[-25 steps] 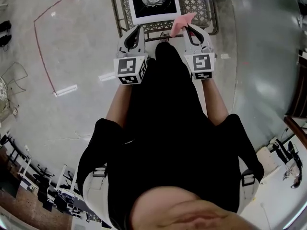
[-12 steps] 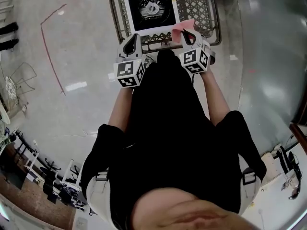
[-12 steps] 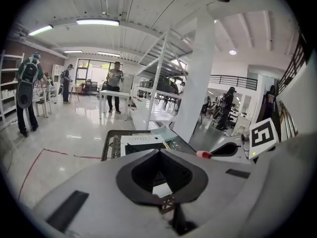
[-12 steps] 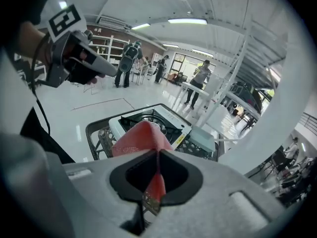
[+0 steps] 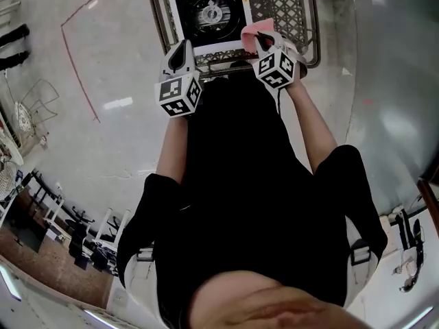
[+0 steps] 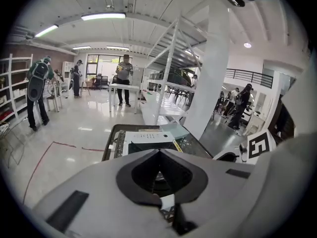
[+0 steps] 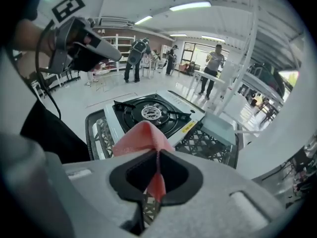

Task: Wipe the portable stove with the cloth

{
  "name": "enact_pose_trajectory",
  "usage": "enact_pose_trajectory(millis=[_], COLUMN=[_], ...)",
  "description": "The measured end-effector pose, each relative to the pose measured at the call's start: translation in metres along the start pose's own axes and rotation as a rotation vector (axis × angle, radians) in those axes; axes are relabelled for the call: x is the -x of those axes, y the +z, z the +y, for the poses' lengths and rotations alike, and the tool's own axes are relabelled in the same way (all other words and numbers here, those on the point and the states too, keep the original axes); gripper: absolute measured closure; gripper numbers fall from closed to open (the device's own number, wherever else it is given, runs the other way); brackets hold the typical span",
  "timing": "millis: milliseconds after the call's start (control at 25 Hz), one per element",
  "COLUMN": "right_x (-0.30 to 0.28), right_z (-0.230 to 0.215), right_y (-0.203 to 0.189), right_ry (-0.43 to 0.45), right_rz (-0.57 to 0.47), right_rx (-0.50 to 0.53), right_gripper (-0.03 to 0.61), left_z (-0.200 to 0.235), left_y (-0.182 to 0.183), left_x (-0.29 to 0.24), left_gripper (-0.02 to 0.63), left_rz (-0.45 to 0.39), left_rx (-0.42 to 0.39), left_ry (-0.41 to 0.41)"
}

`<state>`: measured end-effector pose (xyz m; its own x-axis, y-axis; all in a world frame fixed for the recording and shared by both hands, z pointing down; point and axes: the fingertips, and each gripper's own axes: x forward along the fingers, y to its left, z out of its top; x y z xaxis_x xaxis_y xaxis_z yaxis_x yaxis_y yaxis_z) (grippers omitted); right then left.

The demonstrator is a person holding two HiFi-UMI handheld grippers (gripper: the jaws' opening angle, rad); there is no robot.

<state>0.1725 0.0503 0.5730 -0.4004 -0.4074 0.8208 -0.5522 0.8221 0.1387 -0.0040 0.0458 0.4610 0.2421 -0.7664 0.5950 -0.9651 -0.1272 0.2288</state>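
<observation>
The portable stove (image 5: 209, 12), white with a black burner top, sits on a metal lattice table (image 5: 291, 5). My right gripper (image 5: 264, 41) is shut on a pink cloth (image 5: 252, 35), which hangs over the stove's near right corner. In the right gripper view the cloth (image 7: 141, 138) rises folded from between the jaws of that gripper (image 7: 157, 152), with the stove (image 7: 151, 114) just beyond. My left gripper (image 5: 184, 50) is shut on nothing at the stove's near left edge. In the left gripper view the stove (image 6: 148, 140) shows past the closed tips of the left gripper (image 6: 159, 152).
The lattice table (image 7: 208, 140) extends right of the stove. A red tape line (image 5: 75, 53) marks the polished floor at left. A white column (image 6: 213, 83) and shelving stand behind the table, and several people stand far off in the hall.
Both grippers have moved forward toward the stove. The right one has carried the pink cloth left, up to the stove's near right corner.
</observation>
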Motion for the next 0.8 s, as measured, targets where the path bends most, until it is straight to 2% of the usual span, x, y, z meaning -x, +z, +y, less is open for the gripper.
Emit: enact_pose_trajectory(millis=[120,240,520,800], right_x=[-0.011,-0.021,-0.036,-0.04], right_z=[0.005,0.005,0.025,0.042], right_y=[-0.001,-0.001,0.005,0.019], right_ry=[0.05,0.062,0.098,0.083], right_rz=[0.009,0.018,0.033,0.031], right_rx=[-0.011,0.014,0.009,0.018], right_gripper=[0.558,0.558,0.558,0.558], left_z=[0.006,0.014,0.025,0.041], left_y=[0.003,0.01,0.006,0.009], left_x=[-0.006,-0.018,-0.023,-0.022], left_gripper=[0.615,0.615,0.615,0.615], left_rz=[0.014,0.014,0.043,0.049], left_rx=[0.003,0.015,0.001,-0.012], left_ry=[0.014,0.031,0.007,-0.02])
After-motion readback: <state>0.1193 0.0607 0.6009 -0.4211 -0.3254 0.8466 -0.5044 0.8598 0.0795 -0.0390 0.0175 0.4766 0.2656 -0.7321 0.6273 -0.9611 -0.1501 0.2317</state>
